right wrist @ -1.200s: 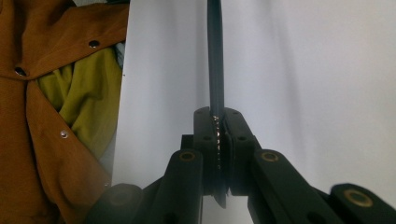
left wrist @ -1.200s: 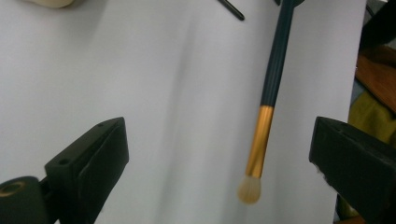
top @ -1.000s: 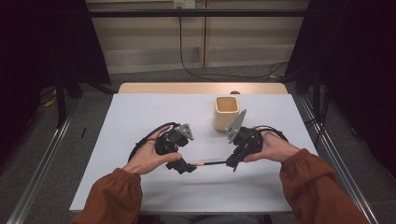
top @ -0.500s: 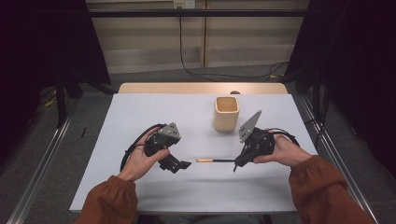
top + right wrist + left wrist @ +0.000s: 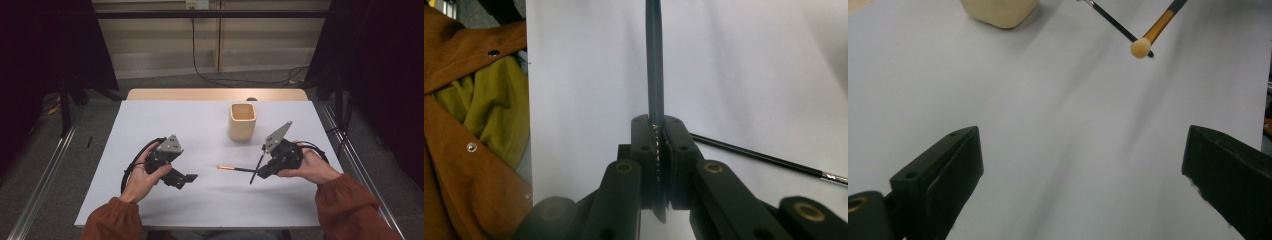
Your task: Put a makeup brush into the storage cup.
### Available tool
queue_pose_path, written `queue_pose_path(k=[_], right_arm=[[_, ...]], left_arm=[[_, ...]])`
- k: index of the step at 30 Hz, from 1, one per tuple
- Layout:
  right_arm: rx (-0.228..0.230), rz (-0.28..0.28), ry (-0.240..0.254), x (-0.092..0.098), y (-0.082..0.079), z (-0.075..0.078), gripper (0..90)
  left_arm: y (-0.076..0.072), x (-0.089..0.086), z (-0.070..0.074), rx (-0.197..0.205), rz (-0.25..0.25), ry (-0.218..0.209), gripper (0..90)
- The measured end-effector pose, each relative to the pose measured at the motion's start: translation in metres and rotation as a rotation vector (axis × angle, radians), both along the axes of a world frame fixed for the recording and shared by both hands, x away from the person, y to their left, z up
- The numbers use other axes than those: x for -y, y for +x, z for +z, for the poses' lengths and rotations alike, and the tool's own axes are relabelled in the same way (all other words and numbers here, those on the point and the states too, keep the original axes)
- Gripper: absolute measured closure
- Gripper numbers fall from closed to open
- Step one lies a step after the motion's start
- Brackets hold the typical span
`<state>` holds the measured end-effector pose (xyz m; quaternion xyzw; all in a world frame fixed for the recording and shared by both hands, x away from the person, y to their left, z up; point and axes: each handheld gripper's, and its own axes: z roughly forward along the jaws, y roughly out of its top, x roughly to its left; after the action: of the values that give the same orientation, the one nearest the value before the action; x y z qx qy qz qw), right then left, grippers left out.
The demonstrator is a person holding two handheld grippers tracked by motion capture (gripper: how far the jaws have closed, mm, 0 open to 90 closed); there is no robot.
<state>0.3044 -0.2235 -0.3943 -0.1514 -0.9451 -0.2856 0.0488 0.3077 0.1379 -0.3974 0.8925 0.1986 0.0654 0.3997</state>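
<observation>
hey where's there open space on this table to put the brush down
Bare room: the far-left stretch of the table, left of the cup, and the near strip along the front edge. Crowded: the middle, where the brush in the right gripper crosses a thin black stick lying there.

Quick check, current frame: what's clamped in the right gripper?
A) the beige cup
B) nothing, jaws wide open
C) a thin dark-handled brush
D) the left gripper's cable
C: in the right gripper view the right gripper has its jaws pressed on the dark brush handle; the high view shows its orange tip pointing left, the beige cup standing apart.
</observation>
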Motion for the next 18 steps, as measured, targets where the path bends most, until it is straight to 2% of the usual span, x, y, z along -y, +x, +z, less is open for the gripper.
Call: queue_pose_path(k=[4, 7, 10, 11, 15, 18], right_arm=[[0.014, -0.024, 0.026, 0.002, -0.005, -0.001, 85.3], [0.015, -0.029, 0.043, 0.005, -0.007, -0.002, 85.3], [0.022, -0.068, 0.074, 0.011, -0.008, -0.002, 85.3], [0.022, -0.068, 0.074, 0.011, -0.008, -0.002, 85.3], [0.023, -0.096, 0.114, 0.013, -0.011, -0.006, 85.4], [-0.006, -0.122, 0.163, 0.016, -0.011, -0.010, 85.4]], left_arm=[[-0.004, -0.006, 0.001, 0.018, 0.019, -0.032, 2.8], [-0.005, -0.011, -0.002, 0.011, 0.034, -0.043, 2.8], [-0.008, -0.017, -0.004, 0.026, 0.068, -0.079, 3.5], [-0.008, -0.017, -0.004, 0.026, 0.068, -0.079, 3.3], [-0.011, -0.022, -0.009, 0.010, 0.082, -0.094, 3.2], [-0.013, -0.026, -0.010, -0.004, 0.097, -0.112, 3.1]])
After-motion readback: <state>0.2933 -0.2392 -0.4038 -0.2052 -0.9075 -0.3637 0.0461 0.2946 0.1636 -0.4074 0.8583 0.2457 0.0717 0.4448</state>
